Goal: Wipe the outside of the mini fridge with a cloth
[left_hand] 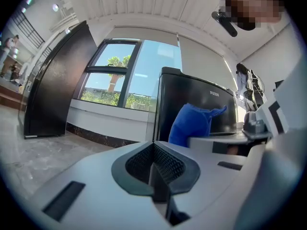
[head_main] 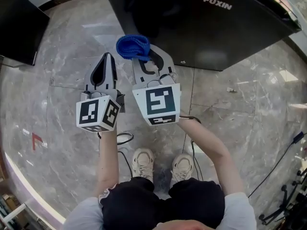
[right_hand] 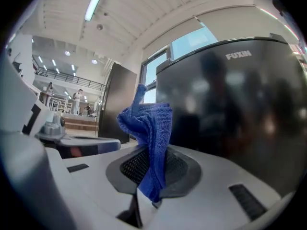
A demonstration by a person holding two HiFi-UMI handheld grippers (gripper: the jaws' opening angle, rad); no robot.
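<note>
A black mini fridge marked FUXIN stands on the marble floor ahead of me; it also fills the right gripper view and shows in the left gripper view. My right gripper is shut on a bunched blue cloth, which sticks up from between its jaws just short of the fridge's near left corner. The cloth also shows to the right in the left gripper view. My left gripper hangs beside it, shut and empty, pointing at the floor left of the fridge.
A second black cabinet stands at the far left, seen tall and dark by a window. Cables lie on the floor by the person's white shoes. More cables and a stand sit at the right edge.
</note>
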